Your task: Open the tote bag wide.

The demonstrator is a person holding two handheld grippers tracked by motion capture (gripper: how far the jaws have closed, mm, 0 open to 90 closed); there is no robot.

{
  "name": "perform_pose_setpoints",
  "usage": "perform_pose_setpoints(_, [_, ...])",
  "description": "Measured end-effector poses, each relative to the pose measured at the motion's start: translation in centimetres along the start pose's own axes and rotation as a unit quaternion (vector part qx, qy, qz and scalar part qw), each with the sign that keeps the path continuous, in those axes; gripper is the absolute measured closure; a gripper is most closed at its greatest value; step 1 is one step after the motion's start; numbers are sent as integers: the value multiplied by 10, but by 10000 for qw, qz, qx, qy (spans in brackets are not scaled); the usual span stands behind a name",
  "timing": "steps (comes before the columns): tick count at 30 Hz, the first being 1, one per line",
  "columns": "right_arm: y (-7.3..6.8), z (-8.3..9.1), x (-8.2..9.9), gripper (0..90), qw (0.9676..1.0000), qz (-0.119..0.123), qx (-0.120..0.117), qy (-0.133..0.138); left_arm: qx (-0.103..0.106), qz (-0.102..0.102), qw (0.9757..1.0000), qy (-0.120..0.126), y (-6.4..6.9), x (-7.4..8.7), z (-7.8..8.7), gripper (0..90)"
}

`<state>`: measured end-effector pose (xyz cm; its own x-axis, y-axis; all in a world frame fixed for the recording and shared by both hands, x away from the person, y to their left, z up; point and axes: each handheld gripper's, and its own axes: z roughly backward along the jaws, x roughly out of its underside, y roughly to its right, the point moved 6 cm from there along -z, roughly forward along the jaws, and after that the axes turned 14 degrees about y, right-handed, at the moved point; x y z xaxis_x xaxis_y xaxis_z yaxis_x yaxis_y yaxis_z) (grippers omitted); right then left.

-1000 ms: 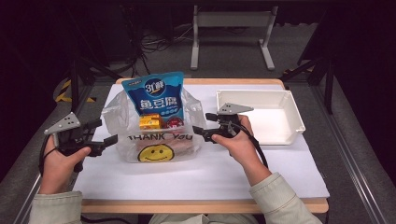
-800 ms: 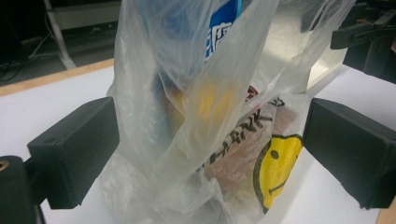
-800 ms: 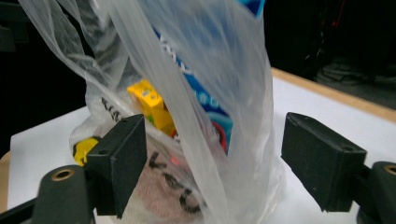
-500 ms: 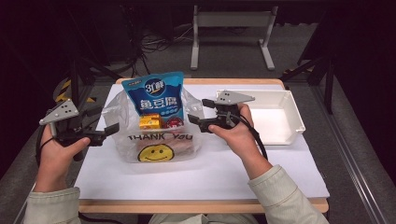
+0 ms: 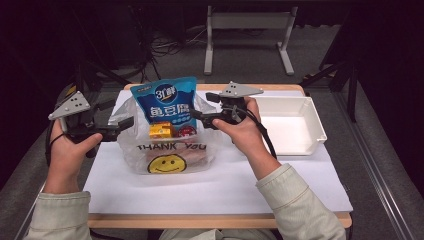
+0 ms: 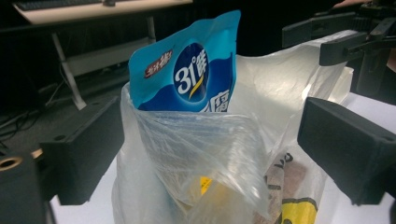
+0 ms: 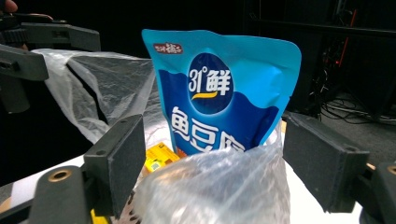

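One desk (image 5: 220,197) is carrying everything, with a white sheet covering most of its top. One white tray (image 5: 295,125) is sitting on it, just to the right of the plastic bag and apart from it.

The one clear plastic bag (image 5: 172,150), the kind with a smiley face and THANK YOU printed on it, is standing in the middle of the desk, left of the tray. Inside it one big blue snack pouch (image 5: 170,102) is sticking upright out of the top, and below that there's one yellow box (image 5: 161,131) and one small red item (image 5: 186,131) beside it; there's more stuff under those, but I can't make it out.

Two tools are working the bag. The left tool (image 5: 125,122) is sitting at the bag's left edge, jaws standing wide with the bag's rim film bunched between them, not pinched; they've just been closing a little. The right tool (image 5: 197,117) is sitting at the bag's right edge, jaws also wide, crinkled film between them and not clamped.
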<state>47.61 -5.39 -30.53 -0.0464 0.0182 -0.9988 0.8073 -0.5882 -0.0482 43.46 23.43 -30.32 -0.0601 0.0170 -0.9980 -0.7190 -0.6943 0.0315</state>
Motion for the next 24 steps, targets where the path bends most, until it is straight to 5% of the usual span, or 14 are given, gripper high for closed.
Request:
perform_pose_setpoints(2, [2, -2, 1, 216, 10000, -2, 38, -9, -150, 89, 9998, -128, -7, 3, -3, 110])
perform_pose_setpoints(5, [6, -6, 5, 231, 9999, -43, 127, -62, -147, 265, 9993, -209, -16, 10, -4, 262])
perform_pose_setpoints(9, [17, -6, 12, 447, 9993, -21, 239, -301, -303, 374, 9975, -526, -27, 26, -5, 398])
perform_pose_setpoints(10, [17, -6, 12, 447, 9993, -21, 239, -301, -303, 374, 9975, -526, -27, 26, -5, 462])
perform_pose_setpoints(11, [21, -4, 16, 603, 9982, 133, 293, -510, -301, 394, 9968, -633, -29, 31, -5, 553])
perform_pose_setpoints(13, [25, -1, 19, 746, 9973, 225, 374, -597, -381, 480, 9950, -789, -32, 39, -3, 698])
perform_pose_setpoints(16, [29, 0, 22, 840, 9967, 226, 401, -662, -503, 558, 9932, -891, -35, 45, 0, 861])
perform_pose_setpoints(24, [45, 7, 50, 886, 9935, 247, 641, -908, -789, 706, 9888, -1047, -49, 72, 6, 892])
